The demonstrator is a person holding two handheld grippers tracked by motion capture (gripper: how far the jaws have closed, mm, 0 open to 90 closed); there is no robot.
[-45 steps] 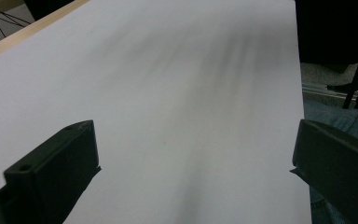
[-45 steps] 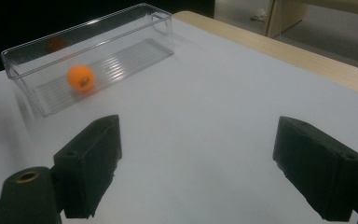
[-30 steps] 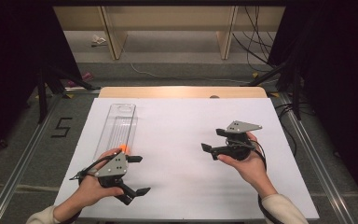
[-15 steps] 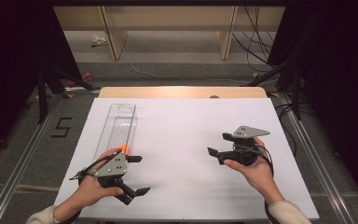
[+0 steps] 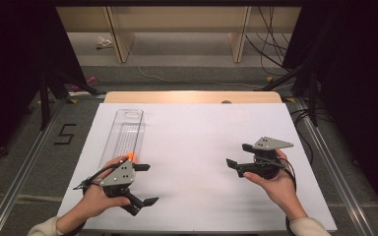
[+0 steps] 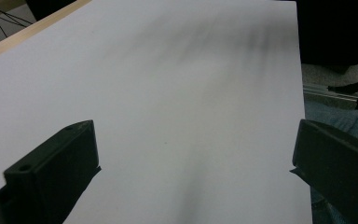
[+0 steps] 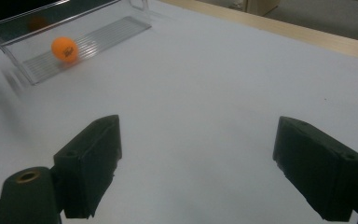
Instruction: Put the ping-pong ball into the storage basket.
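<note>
The right gripper has slid a little toward the right side of the tabletop and a bit closer to the person since a second ago. The left gripper has stayed where it was, at the near left corner.

Both grippers have their jaws wide open and hold nothing. In the left gripper view, just bare white tabletop lies between the jaws. In the right gripper view the jaws point across the tabletop toward the orange ball.

The orange ball sits inside the clear tray, at the end nearest the person. In the high view it peeks out just behind the left gripper's grey plate.

What could go wrong? The ball is round and light, so I think it could roll away down the long tray if a jaw bumps it. The tray has low clear walls, and they are hard to see. A jaw could knock a wall and push the whole tray. The left gripper is very close to the tray's near end, so a quick turn of that hand could hit it. The right gripper is well apart from the ball and has a long way to go.

Nothing lies on the tabletop between the right gripper and the tray. Farther off is the wooden edge of the tabletop, then the floor with cables and shelf legs. A number five is marked on the floor to the left.
</note>
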